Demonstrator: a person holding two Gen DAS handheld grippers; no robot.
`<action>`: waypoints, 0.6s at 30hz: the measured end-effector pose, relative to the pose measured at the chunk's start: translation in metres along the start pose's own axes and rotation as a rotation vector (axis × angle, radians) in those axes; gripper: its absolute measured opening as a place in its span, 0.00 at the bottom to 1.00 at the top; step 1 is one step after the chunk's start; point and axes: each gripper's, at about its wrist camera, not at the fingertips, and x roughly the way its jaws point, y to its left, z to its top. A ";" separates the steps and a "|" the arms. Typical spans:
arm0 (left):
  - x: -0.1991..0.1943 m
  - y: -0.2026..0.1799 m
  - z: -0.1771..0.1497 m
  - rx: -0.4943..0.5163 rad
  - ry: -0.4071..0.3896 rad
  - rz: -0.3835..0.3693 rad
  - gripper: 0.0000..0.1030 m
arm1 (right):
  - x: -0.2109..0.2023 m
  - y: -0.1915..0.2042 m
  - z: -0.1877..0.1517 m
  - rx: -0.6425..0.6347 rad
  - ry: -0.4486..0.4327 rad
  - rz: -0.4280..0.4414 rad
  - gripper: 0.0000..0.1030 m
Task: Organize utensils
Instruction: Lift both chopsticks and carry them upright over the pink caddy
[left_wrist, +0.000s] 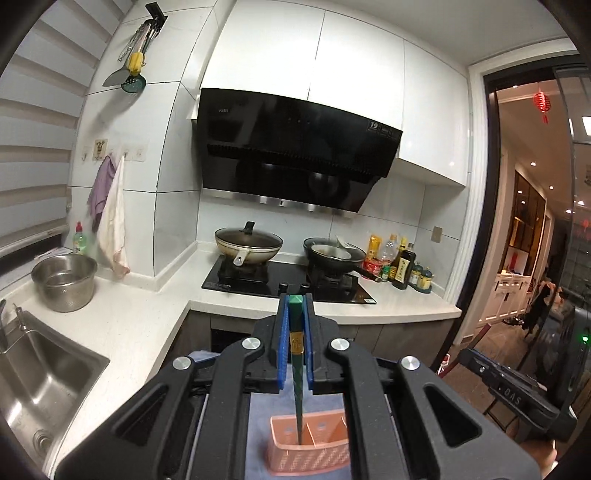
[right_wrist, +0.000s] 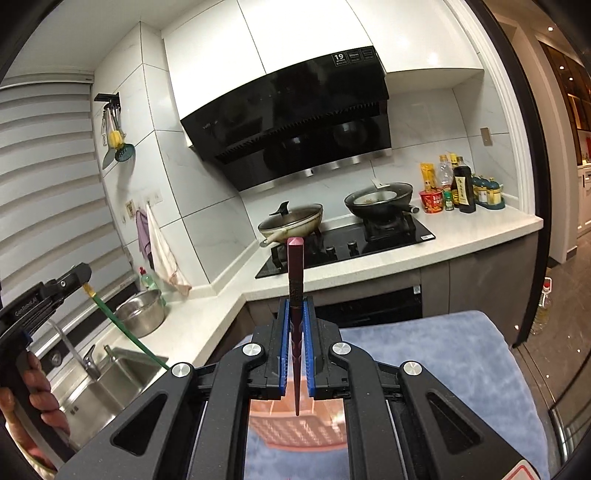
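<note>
Left gripper (left_wrist: 295, 306) clamped on green chopstick (left_wrist: 297, 369), tip in pink basket (left_wrist: 310, 454). Right gripper (right_wrist: 295, 310) clamped on maroon chopstick (right_wrist: 295, 314) above basket. Blue towel (right_wrist: 443, 354) underneath. White counter (left_wrist: 147, 332); range hood (left_wrist: 295, 147) label reads "19".

Two pans (left_wrist: 248, 246) on hob (left_wrist: 288, 282), steel bowl (left_wrist: 64, 281) by sink (left_wrist: 44, 384).

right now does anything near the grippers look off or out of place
Nothing stands out: the left gripper clamps a green chopstick, the right gripper a maroon chopstick, both over the pink holder.
</note>
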 end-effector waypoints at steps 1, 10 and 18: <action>0.008 0.000 0.000 0.001 0.005 0.001 0.06 | 0.008 0.001 0.003 0.003 0.000 0.003 0.07; 0.068 0.002 -0.031 0.027 0.073 0.041 0.06 | 0.064 0.001 -0.008 -0.005 0.078 0.006 0.07; 0.091 0.009 -0.057 0.003 0.150 0.038 0.07 | 0.092 -0.006 -0.038 -0.005 0.160 -0.018 0.07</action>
